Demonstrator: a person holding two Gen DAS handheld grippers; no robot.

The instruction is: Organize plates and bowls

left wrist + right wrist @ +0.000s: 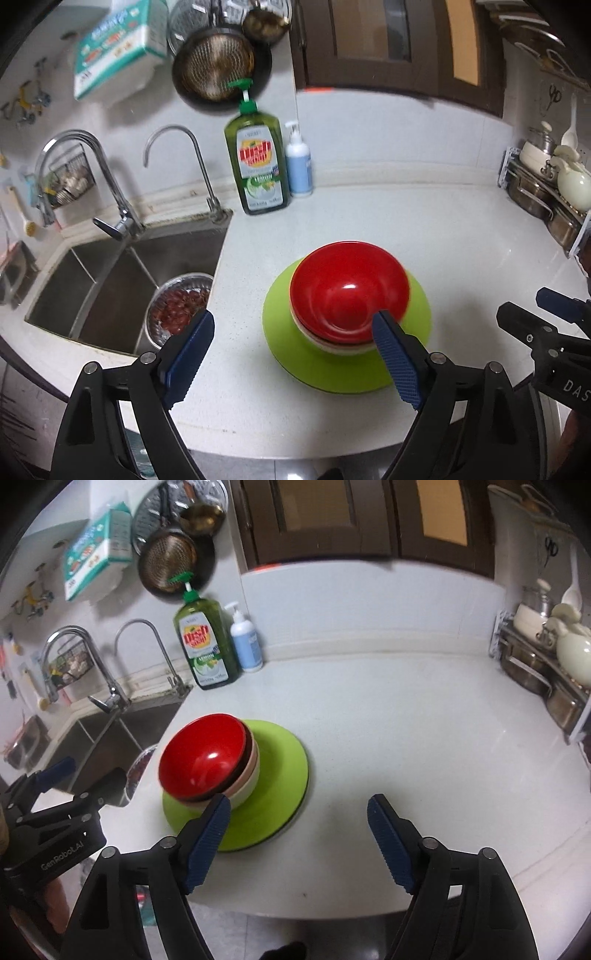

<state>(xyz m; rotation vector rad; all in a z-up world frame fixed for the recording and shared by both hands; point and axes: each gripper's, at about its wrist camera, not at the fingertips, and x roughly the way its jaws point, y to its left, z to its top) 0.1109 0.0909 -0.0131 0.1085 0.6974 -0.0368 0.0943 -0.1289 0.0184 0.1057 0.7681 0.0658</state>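
Observation:
A red bowl (349, 291) tops a stack of several nested bowls on a lime-green plate (295, 354) on the white counter. In the right wrist view the red bowl (203, 755) sits on dark, pink and cream bowls (248, 775) over the green plate (280, 775). My left gripper (291, 334) is open just in front of the stack, holding nothing; its right fingertip overlaps the bowl's near rim in the image. My right gripper (295, 812) is open over bare counter to the right of the plate, its left fingertip near the plate's edge.
A steel sink (122, 280) lies left of the plate, holding a metal bowl of red fruit (177, 306). Green dish soap (256, 162) and a white pump bottle (299, 162) stand at the back wall. Pots on a rack (550, 184) crowd the right edge. Pans hang on the wall.

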